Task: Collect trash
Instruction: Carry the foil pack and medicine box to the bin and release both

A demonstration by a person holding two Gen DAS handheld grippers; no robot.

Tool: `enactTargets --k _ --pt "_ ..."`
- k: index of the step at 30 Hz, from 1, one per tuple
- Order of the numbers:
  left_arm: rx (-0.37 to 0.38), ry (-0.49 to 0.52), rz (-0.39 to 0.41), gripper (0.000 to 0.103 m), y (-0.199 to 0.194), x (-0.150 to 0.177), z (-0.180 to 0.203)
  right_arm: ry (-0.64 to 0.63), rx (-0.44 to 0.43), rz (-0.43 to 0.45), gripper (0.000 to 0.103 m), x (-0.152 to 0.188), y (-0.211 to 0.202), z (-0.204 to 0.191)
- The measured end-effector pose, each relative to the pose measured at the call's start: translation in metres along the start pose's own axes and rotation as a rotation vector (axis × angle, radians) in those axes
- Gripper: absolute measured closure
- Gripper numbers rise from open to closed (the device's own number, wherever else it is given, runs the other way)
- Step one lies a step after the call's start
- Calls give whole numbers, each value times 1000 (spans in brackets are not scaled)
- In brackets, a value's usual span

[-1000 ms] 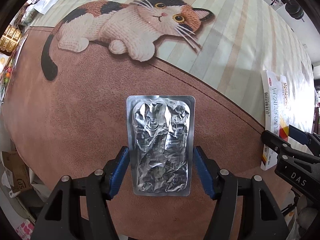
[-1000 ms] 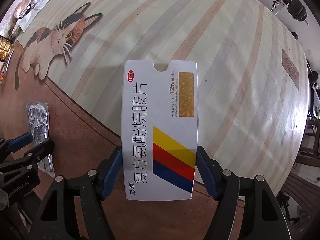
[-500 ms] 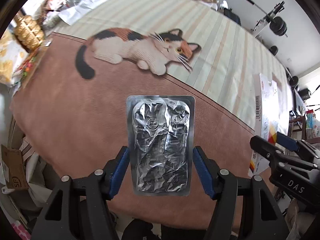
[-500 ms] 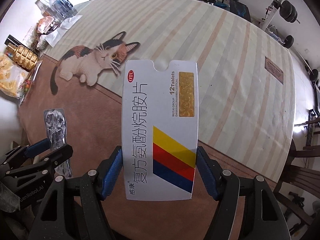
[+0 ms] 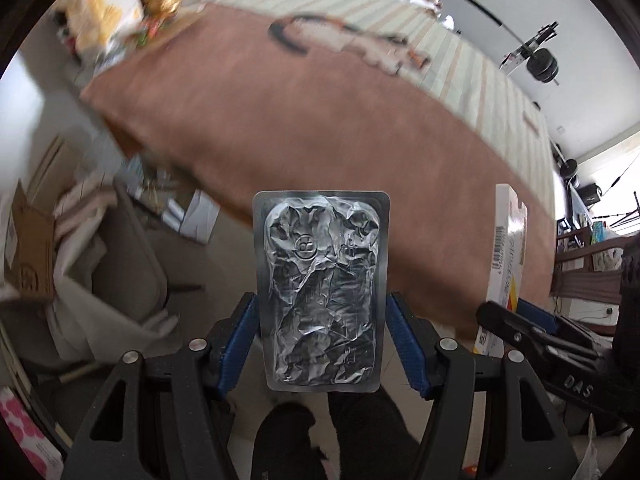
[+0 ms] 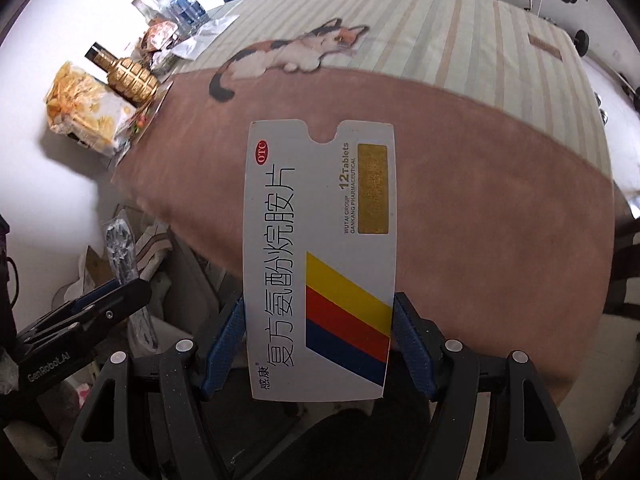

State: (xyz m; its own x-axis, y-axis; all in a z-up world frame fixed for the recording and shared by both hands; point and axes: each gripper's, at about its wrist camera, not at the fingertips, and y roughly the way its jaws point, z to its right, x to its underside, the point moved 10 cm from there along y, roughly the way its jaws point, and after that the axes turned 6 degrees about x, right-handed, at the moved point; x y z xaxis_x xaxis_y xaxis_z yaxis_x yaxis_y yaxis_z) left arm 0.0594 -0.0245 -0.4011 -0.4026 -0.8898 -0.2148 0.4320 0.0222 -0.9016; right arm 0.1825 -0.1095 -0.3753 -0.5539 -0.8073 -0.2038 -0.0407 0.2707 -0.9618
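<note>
My left gripper is shut on a crumpled silver blister pack, held in the air past the table's near edge. My right gripper is shut on a white medicine box with yellow, red and blue stripes, also lifted off the table. The box shows edge-on in the left wrist view, with the right gripper beside it. The blister pack and the left gripper show at the left of the right wrist view.
The table has a brown and striped cloth with a cat picture. At its far left end stand a gold bottle, a snack bag and water bottles. Cardboard boxes and clutter lie on the floor.
Both grippers have risen and pulled back from the table with their items. The table now looks farther away, and the floor beside it has come into view.
</note>
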Motion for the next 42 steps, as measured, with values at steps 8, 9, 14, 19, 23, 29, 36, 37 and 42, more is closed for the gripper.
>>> enactTargets --k 8,9,14,19,23,29,36,37,42 --pt "19 -120 -196 41 118 88 -69 8 -7 -210 29 143 108 -9" --pt "19 -128 -210 41 141 93 -77 15 -1 -228 29 157 129 -5" --pt "26 -134 -256 41 240 110 -107 57 34 -290 29 198 246 22" --pt "36 -110 -297 41 340 115 -130 59 60 -297 29 212 363 44" --pt "37 -123 -332 41 393 120 -144 58 64 -309 29 209 433 59" --pt "6 -142 -356 5 421 125 -156 44 27 -329 29 205 492 66" --pt "-145 -93 -307 2 400 124 -173 30 87 -296 0 197 489 70" --pt "-174 -76 -300 2 394 124 -174 29 93 -294 0 196 485 70" --pt "-258 -34 -268 2 367 124 -176 25 138 -293 0 192 457 75"
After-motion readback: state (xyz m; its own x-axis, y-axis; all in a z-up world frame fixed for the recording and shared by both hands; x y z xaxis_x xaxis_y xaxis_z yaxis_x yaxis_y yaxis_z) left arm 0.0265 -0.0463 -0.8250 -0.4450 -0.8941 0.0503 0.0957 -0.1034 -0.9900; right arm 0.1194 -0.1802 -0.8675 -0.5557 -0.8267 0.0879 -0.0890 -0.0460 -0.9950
